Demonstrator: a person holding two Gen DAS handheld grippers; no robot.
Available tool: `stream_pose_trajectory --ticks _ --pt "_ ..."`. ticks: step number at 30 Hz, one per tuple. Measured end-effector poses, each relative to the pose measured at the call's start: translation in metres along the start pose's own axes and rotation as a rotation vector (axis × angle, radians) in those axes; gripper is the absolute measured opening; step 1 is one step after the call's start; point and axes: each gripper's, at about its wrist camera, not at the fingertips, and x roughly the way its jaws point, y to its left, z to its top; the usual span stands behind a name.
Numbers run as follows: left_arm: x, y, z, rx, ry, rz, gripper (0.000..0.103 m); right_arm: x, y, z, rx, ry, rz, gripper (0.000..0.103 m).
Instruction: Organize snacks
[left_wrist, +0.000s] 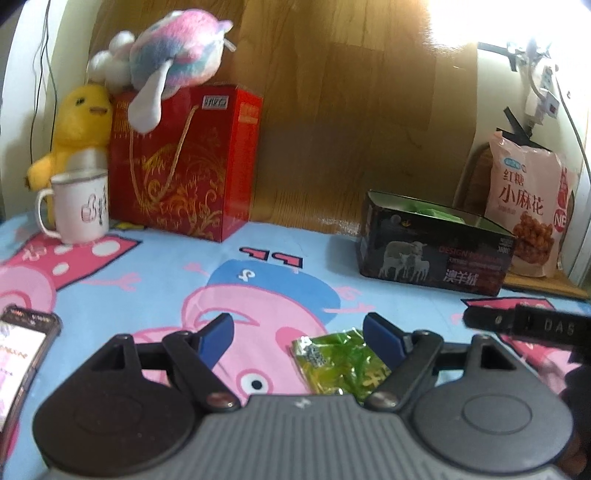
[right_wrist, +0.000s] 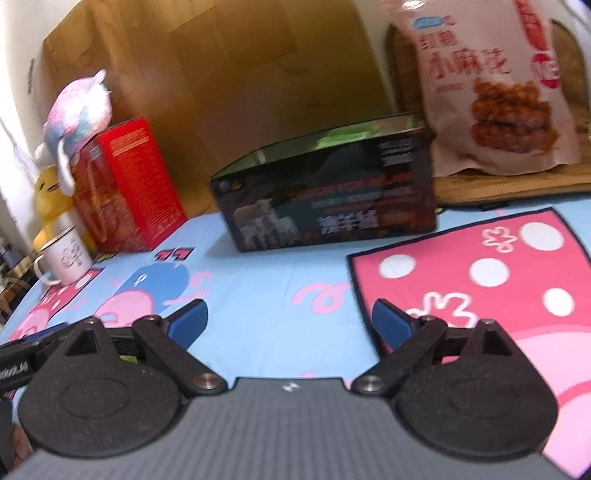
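Your left tool (left_wrist: 298, 334) stands wide open just above the cartoon-print cloth (left_wrist: 155, 273), holding nothing. A green snack packet (left_wrist: 338, 363) lies flat on the cloth low between its fingers, closer to the right-hand blue pad (left_wrist: 384, 334) and partly hidden under that finger; the pads do not press on it. At the left edge of that view a phone (left_wrist: 22, 347) lies on the cloth, screen lit.

Your right tool (right_wrist: 290, 323) is also spread wide and empty, over bare blue cloth, with a pink dotted patch of the print just to its right.

Further off, a black open-topped box (left_wrist: 432, 254) with sheep printed on its side sits on the cloth; something green shows inside it, too little to make out. Behind the box a pink bag of fried twists (left_wrist: 528, 206) stands upright, on a wooden board as the right wrist view shows it.

On the far left a white mug (left_wrist: 79, 210) stands beside a red gift bag (left_wrist: 184, 162). A yellow plush duck (left_wrist: 75, 129) sits behind the mug, and a pastel plush toy (left_wrist: 173, 55) lies on top of the red bag. A wooden panel closes the back.
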Motion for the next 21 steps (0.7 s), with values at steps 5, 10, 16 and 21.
stream_pose_trajectory --ticks 5,10,16,21 --pt "-0.006 -0.01 -0.001 0.059 -0.044 0.021 0.09 -0.014 -0.011 -0.001 0.067 -0.086 -0.034 0.098" --pt "-0.008 -0.013 -0.001 0.081 -0.059 0.024 0.091 -0.02 -0.021 -0.002 0.114 -0.124 0.005 0.099" --pt "-0.008 -0.011 -0.001 0.07 -0.064 0.023 0.096 -0.025 -0.026 -0.003 0.152 -0.157 0.084 0.099" --pt "-0.007 -0.012 0.0 0.072 -0.063 0.027 0.096 -0.029 -0.032 -0.003 0.185 -0.177 0.16 0.099"
